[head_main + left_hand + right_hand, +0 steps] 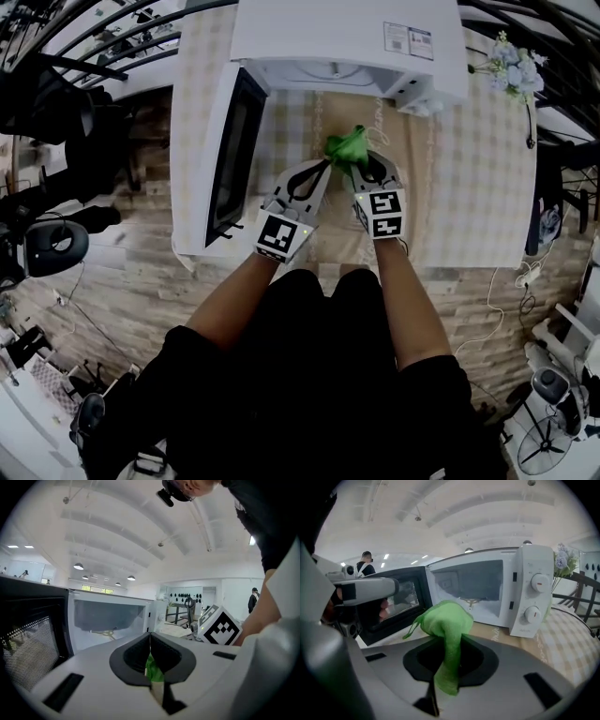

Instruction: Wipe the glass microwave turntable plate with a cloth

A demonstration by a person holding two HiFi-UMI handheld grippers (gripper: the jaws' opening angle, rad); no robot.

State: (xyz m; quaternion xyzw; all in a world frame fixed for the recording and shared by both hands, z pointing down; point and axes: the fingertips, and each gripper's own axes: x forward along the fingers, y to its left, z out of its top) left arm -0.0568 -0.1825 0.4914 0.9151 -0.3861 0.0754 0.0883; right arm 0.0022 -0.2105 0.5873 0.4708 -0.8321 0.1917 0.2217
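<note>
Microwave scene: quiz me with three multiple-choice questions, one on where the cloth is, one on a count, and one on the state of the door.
1. Where is the green cloth?
A. held in front of the microwave
B. lying on top of it
C. inside it

2. How many knobs does the microwave's panel show?
A. one
B. four
C. two

3. The microwave door is:
A. shut
B. open
C. taken off

Answers:
1. A, since the left gripper and right gripper both pinch it just before the cavity.
2. C, since the right gripper view shows two dials, one above the other.
3. B, since in the head view it stands swung out to the left.
</note>
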